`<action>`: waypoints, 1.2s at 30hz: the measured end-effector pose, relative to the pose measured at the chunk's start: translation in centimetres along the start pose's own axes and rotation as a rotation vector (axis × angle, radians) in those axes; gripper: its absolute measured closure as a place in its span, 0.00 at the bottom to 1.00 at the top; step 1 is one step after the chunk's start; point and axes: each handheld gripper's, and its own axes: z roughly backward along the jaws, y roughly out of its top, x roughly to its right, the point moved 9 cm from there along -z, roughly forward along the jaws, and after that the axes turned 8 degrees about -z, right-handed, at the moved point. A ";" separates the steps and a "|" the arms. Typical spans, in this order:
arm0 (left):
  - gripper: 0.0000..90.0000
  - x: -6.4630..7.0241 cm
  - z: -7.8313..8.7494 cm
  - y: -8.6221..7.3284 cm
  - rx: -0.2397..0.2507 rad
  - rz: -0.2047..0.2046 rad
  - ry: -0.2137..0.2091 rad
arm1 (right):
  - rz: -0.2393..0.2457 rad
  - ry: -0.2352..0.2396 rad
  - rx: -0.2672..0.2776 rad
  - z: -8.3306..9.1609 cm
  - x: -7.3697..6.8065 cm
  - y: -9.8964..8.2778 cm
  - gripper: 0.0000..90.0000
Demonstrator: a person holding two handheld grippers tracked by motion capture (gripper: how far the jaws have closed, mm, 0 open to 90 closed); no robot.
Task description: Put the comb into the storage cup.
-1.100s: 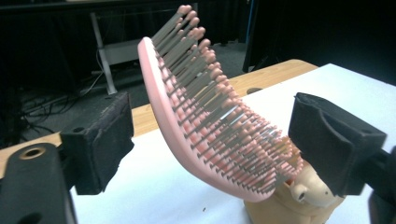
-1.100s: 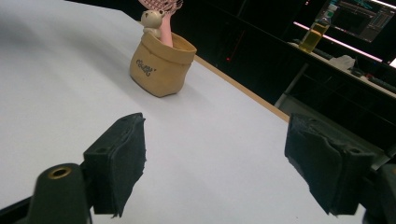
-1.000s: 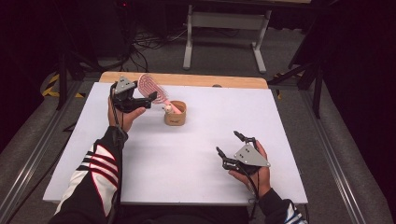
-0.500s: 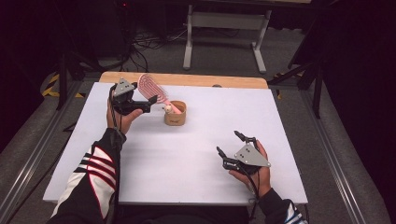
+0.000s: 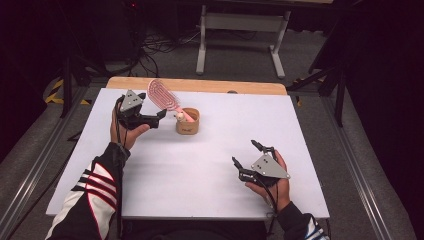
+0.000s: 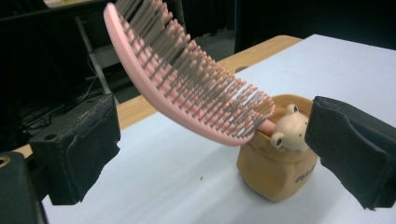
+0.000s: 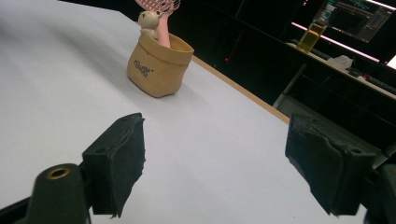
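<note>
A pink hairbrush [image 5: 162, 95] stands handle-down in a small tan cup [image 5: 188, 121] at the far middle of the white table, its head leaning up to the left. A small pale animal figure [image 6: 287, 128] sits at the cup's rim. My left gripper [image 5: 161, 116] is just left of the cup. Its jaws have just been opening, and they stand open on either side of the brush [image 6: 187, 88] and cup [image 6: 275, 175] without touching them. My right gripper [image 5: 244, 152] rests near the front right, open and empty, pointing toward the cup [image 7: 159, 70].
The white table top [image 5: 200, 190] has a wooden strip [image 5: 215, 86] along its far edge. Beyond it stand a metal frame [image 5: 240, 45] and floor cables [image 5: 155, 45]. A bottle [image 7: 316, 35] sits on a dark desk in the background.
Little differs: the left gripper has edged slightly beside the brush, which stays leaning in the cup. The right hand has kept still.
</note>
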 end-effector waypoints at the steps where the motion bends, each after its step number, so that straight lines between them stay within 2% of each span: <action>1: 0.05 0.1 0.1 -0.1 0.002 -0.008 0.001 | 0.001 0.000 0.000 0.0 0.0 0.0 0.23; 7: 0.05 0.4 0.3 -0.7 -0.013 -0.049 0.000 | -0.001 -0.002 0.000 -0.1 0.0 0.0 0.23; 11: 0.04 0.4 0.5 -1.2 -0.008 -0.031 -0.009 | -0.001 -0.001 0.000 -0.1 0.0 0.0 0.23; 21: 0.05 0.8 1.1 -2.3 0.005 -0.043 -0.004 | -0.002 -0.006 -0.002 -0.1 0.1 0.0 0.23; 25: 0.05 1.0 1.4 -2.6 0.012 -0.037 -0.013 | 0.002 -0.002 -0.001 0.0 0.0 0.0 0.23; 32: 0.05 1.6 2.0 -2.7 0.004 -0.062 -0.028 | 0.006 -0.002 0.000 0.1 0.0 0.0 0.23; 36: 0.05 1.8 2.5 -2.4 0.020 -0.062 -0.029 | 0.008 -0.002 0.000 0.1 0.0 0.0 0.23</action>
